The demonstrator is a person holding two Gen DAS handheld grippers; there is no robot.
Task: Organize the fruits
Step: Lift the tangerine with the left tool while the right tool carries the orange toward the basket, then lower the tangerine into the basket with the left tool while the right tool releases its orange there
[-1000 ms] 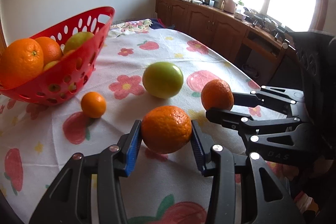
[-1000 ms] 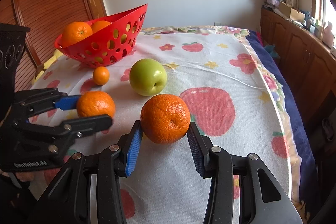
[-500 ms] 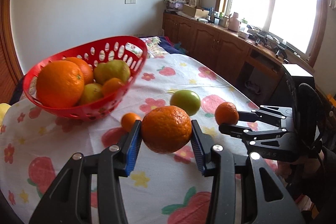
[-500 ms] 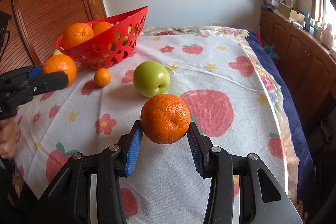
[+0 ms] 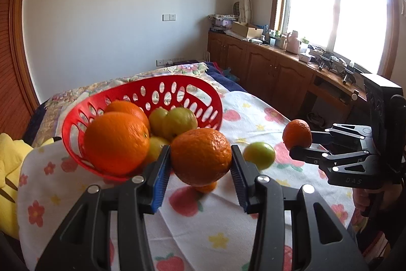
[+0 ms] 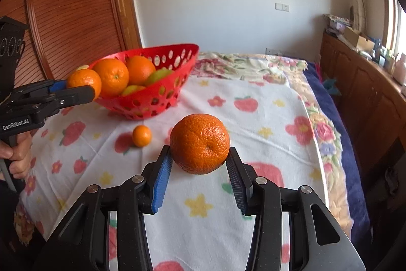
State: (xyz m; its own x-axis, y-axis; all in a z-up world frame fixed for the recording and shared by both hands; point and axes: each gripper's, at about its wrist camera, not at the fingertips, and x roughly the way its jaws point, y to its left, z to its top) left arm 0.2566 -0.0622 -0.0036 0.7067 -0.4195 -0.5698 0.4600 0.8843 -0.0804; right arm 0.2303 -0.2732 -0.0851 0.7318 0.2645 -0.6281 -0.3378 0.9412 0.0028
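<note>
Two mandarins are in my grip, one in each gripper. Starting at the left of the right wrist view, my left gripper (image 6: 83, 88) is clamped on its mandarin (image 6: 84, 81), held up in the air just beside the near rim of the red basket (image 6: 162, 95). From the left wrist view the same mandarin (image 5: 201, 156) sits squeezed between the blue pads, with the basket (image 5: 177, 90) just beyond and to the left of it. Inside the basket I see a large orange (image 5: 116, 142) at the front, a second orange (image 5: 127, 109) behind it, and several green fruits (image 5: 180, 120) that may be pears or apples; I cannot tell which.

Moving right along the desk (image 6: 253, 118), covered by a white cloth printed with flowers and strawberries, a small tangerine (image 6: 141, 135) lies on the cloth in front of the basket, apart from it. In the left wrist view only a sliver of it (image 5: 206, 187) peeks out below my held mandarin. Further right a green apple (image 5: 258, 155) rests on the cloth, between my two grippers.

At the right, my right gripper (image 5: 300, 141) is closed on its mandarin (image 5: 297, 133), raised above the desk. Its own camera shows this mandarin (image 6: 199, 143) pinched between the pads, well apart from the basket.
</note>
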